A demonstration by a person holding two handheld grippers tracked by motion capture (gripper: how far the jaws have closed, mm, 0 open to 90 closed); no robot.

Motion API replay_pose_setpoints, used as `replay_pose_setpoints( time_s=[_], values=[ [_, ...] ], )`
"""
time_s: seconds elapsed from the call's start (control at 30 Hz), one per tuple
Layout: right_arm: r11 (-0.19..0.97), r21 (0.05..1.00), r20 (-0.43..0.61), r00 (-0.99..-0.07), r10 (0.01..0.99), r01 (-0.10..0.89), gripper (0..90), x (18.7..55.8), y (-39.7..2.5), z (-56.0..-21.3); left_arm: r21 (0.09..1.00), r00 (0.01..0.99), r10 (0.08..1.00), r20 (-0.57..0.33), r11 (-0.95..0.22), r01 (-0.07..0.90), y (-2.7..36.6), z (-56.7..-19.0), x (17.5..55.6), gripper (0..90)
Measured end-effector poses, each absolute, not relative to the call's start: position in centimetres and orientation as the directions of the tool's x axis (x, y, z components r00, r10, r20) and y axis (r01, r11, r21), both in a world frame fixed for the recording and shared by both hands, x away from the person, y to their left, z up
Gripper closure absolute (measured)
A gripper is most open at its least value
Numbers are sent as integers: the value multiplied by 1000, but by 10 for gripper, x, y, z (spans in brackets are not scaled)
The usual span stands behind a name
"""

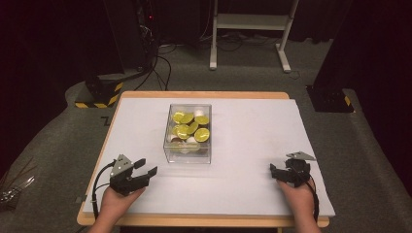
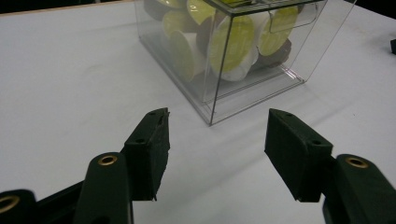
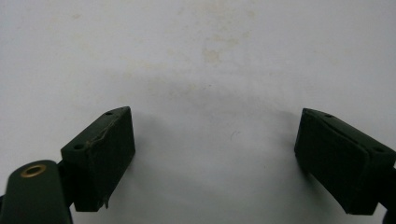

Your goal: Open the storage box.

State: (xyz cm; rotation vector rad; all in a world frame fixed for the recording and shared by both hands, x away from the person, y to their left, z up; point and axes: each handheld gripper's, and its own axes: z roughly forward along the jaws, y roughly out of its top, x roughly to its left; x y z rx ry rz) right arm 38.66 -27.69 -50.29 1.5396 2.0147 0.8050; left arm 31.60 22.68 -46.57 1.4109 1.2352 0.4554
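A clear plastic box (image 1: 188, 154) stands mid-table, holding several capsules (image 1: 190, 128) with yellow-green lids and white bodies. In the left gripper view the clear plastic box (image 2: 243, 93) sits just ahead of the jaws, its capsules (image 2: 233, 46) showing through the wall. My left gripper (image 1: 147, 167) rests near the table's front left, open, pointing toward the box, with nothing between its jaws. My right gripper (image 1: 273, 171) sits at the front right, open over the bare white sheet (image 3: 210, 70). The left gripper (image 2: 217, 140) and the right gripper (image 3: 212, 154) both stand wide apart and empty.
A white sheet (image 1: 252, 126) covers the wooden table (image 1: 204, 94). Beyond the table stand a white desk frame (image 1: 250, 29), dark equipment with cables (image 1: 141, 43) and yellow-black striped bases (image 1: 99, 97). Some metal tools (image 1: 12, 187) lie on the floor at the left.
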Motion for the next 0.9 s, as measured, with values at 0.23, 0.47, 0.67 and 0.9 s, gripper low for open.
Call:
replay_pose_setpoints(
  time_s=[0.23,0.47,0.67,0.9],
  values=[
    [199,701,-23,-257,966,685,121,387,-277,-503,893,408,838,-362,187,409,214,-461,321,392],
    [197,701,-21,-257,966,686,121,387,-277,-503,899,444,823,-355,169,405,199,-463,324,400],
    [196,700,-20,-256,967,686,121,387,-277,-503,896,449,817,-361,169,411,187,-461,329,399],
    [198,701,-21,-257,966,685,121,387,-277,-503,890,446,815,-368,170,424,180,-462,332,398]
  ],
)
